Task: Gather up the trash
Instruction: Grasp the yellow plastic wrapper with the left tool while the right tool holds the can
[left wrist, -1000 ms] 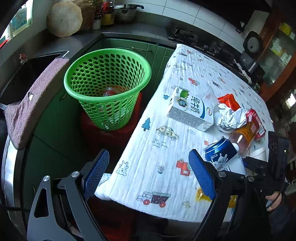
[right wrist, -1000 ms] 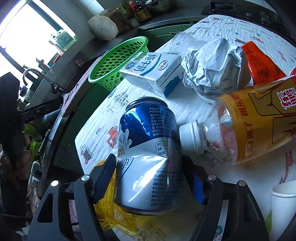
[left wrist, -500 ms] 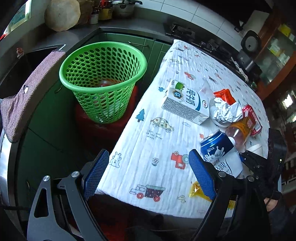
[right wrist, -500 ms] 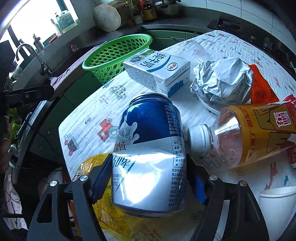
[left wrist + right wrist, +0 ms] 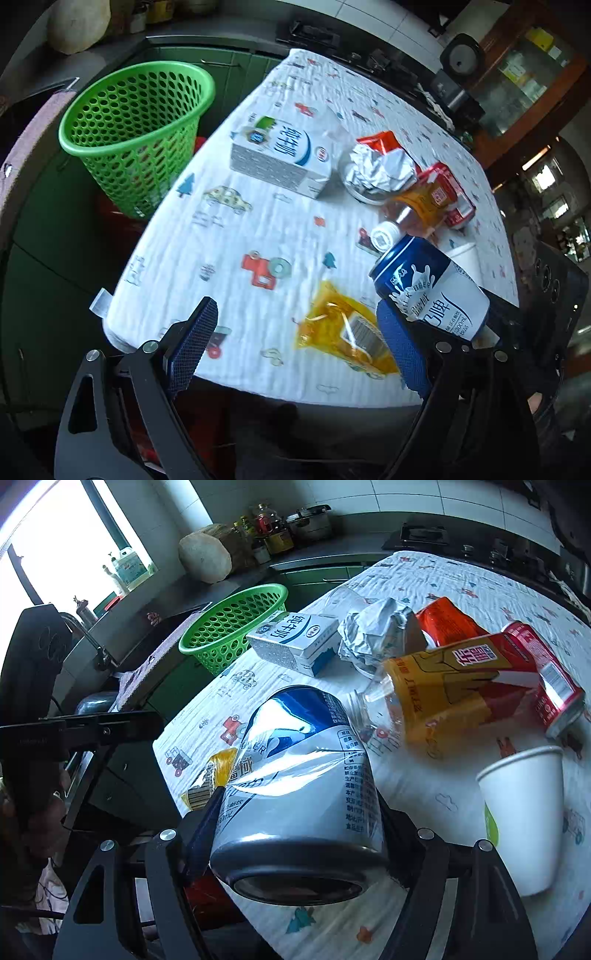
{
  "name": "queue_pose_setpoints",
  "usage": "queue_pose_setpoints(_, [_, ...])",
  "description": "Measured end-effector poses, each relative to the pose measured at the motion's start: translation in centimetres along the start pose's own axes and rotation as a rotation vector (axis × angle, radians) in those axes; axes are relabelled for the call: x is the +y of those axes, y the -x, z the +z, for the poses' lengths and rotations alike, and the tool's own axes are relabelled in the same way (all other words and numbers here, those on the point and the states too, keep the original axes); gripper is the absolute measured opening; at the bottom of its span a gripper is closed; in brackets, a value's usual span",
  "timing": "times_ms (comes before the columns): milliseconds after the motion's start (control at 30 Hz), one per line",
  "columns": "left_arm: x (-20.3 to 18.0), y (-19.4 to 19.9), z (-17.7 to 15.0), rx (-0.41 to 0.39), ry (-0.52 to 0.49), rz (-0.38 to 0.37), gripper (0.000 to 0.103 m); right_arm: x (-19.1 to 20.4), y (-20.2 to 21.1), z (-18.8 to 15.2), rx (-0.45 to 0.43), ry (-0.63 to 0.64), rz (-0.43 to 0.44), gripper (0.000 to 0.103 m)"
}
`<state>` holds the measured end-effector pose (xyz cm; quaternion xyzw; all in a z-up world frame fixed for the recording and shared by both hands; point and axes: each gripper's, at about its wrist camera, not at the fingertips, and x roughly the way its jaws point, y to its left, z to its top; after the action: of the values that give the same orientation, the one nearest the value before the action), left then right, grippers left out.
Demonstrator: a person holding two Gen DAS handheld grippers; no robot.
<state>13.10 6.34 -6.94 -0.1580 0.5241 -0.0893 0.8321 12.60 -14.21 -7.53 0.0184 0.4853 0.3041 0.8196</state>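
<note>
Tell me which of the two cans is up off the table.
The blue-and-white can, clamped in the right gripper above the cloth. The red can lies on its side beside the orange-labelled bottle.

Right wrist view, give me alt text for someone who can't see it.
The right claw grips a dented blue and white can lifted above a cartoon-print tablecloth. Beyond it lie a milk carton, crumpled foil, an orange-labelled bottle, a red can and an upright paper cup, with a green basket past the table edge.
</note>
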Motion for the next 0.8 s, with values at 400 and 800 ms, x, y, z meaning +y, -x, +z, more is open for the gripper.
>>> queue_pose_setpoints(400, [-3.0, -5.1, -1.5, 0.128, 0.047, -0.018, 0.075, -2.1, 4.0, -3.6, -0.056, -0.093, -0.044, 0.071])
queue_pose_setpoints(800, [-3.3, -5.8, -1.0, 0.135, 0.021, -0.024, 0.025, -1.6, 5.1, -2.9, -0.089, -0.088, -0.031, 0.071])
